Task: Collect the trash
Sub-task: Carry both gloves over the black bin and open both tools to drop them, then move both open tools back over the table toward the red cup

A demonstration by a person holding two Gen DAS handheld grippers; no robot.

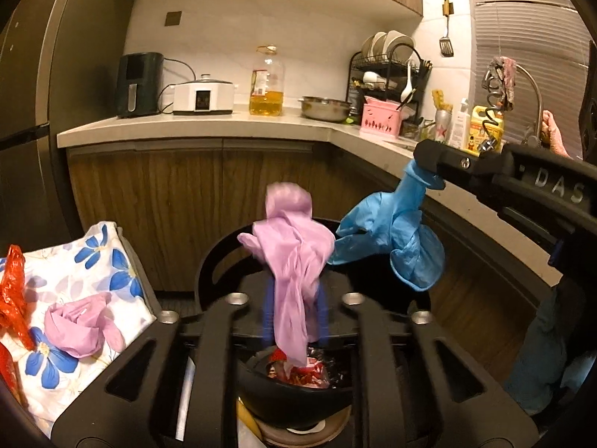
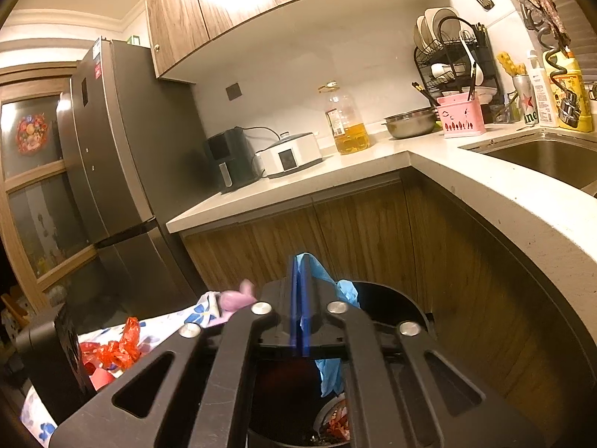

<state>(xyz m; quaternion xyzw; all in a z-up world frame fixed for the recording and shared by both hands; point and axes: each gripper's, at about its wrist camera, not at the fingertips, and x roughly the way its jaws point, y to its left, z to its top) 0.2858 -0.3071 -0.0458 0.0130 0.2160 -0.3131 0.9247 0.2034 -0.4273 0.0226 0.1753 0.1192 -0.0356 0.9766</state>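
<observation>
Right below us the black trash bin [image 1: 294, 388] gapes, wrappers inside. Our left gripper [image 1: 294, 313] stands narrowly parted around a dangling purple glove [image 1: 291, 254]; our right gripper [image 2: 300, 321] pinches a blue glove [image 1: 391, 231] above the bin. Leftward, another purple glove [image 1: 80, 330] lies on a floral cloth [image 1: 112, 261]. Behind runs the pale countertop [image 1: 209, 123], wooden cabinets [image 1: 168, 201] beneath.

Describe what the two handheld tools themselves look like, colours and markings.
Both are matte black plastic with slotted linkage bars, round silver pivot bolts and blue finger pads. The left tool shows this up close; the right tool, seen side-on, bears raised letters "DAS" and a small screw.
</observation>
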